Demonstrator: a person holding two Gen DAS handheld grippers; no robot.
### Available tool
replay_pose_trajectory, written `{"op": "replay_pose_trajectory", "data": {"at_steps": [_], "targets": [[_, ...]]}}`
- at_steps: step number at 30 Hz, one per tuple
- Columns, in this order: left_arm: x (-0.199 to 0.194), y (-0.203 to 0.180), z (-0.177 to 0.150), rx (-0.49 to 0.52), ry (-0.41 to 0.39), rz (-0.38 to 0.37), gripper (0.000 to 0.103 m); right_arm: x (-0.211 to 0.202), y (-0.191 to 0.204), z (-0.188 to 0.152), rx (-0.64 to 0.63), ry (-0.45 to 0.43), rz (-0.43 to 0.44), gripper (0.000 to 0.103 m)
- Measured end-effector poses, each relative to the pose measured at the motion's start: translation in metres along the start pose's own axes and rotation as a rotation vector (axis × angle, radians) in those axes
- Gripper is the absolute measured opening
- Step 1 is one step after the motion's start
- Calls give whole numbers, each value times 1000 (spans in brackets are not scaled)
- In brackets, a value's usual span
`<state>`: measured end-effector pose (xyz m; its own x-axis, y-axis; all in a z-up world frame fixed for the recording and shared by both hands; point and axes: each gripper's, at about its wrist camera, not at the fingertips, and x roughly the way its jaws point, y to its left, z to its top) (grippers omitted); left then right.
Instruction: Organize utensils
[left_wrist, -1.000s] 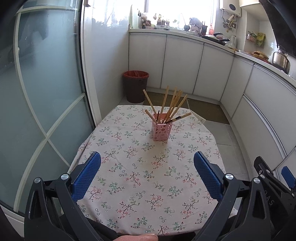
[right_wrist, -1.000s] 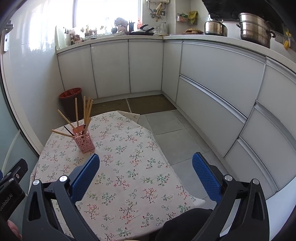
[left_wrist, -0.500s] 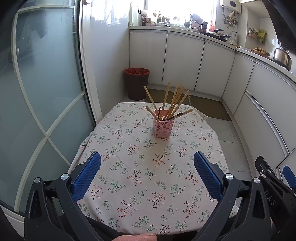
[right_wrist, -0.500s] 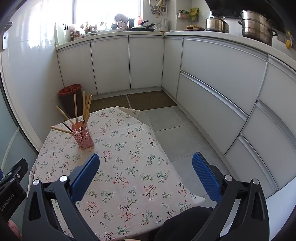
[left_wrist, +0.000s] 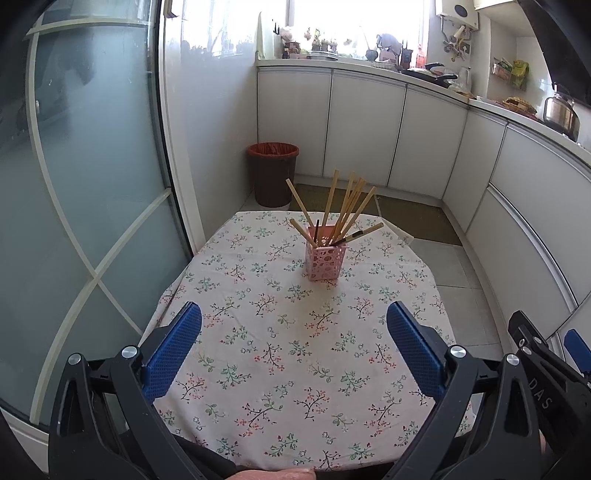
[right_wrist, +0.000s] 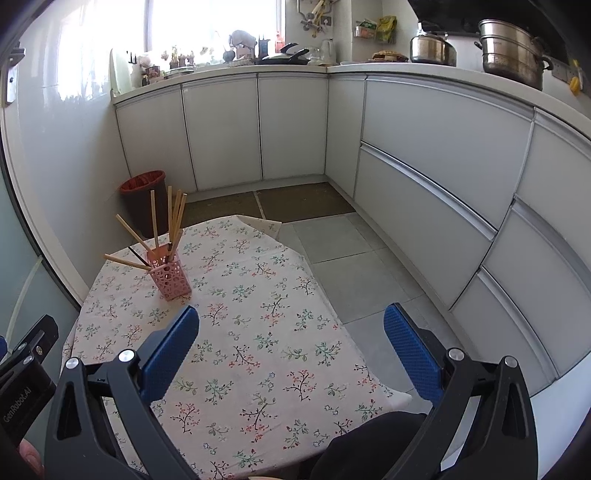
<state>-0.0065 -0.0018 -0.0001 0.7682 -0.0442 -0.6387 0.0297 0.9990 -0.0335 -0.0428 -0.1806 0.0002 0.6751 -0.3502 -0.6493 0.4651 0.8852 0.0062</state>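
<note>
Left wrist view: I have the left gripper (left_wrist: 293, 338) spread wide with nothing between its blue pads, held above the near part of the table (left_wrist: 417, 266), whose floral cloth covers the whole top. The pink holder (left_wrist: 325, 261) stands upright near the far middle of the table, well apart from both grippers, and the chopsticks (left_wrist: 345, 208) sit in it, fanned at loose angles, with one dark-tipped stick lying low across the rim toward the right. Compared with a second ago, the holder now sits lower and somewhat larger in this view, and more of the cabinets and worktop shows above it, so I judge my left gripper has risen and tipped, not closed in for a grasp. The right wrist view shows the right gripper (right_wrist: 290, 341) likewise released and empty, over the near right edge of the table, with the holder off to its far left. I see no loose utensil on the cloth in either view. My judgement is that the sorting is at or near completion, and the low-lying stick is the one item I would check for slipping out
</note>
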Motion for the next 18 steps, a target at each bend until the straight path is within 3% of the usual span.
{"op": "replay_pose_trajectory", "data": {"at_steps": [18], "targets": [[1, 3, 2, -8, 1, -13, 96, -3, 0, 1, -2, -4, 10, 98]]}}
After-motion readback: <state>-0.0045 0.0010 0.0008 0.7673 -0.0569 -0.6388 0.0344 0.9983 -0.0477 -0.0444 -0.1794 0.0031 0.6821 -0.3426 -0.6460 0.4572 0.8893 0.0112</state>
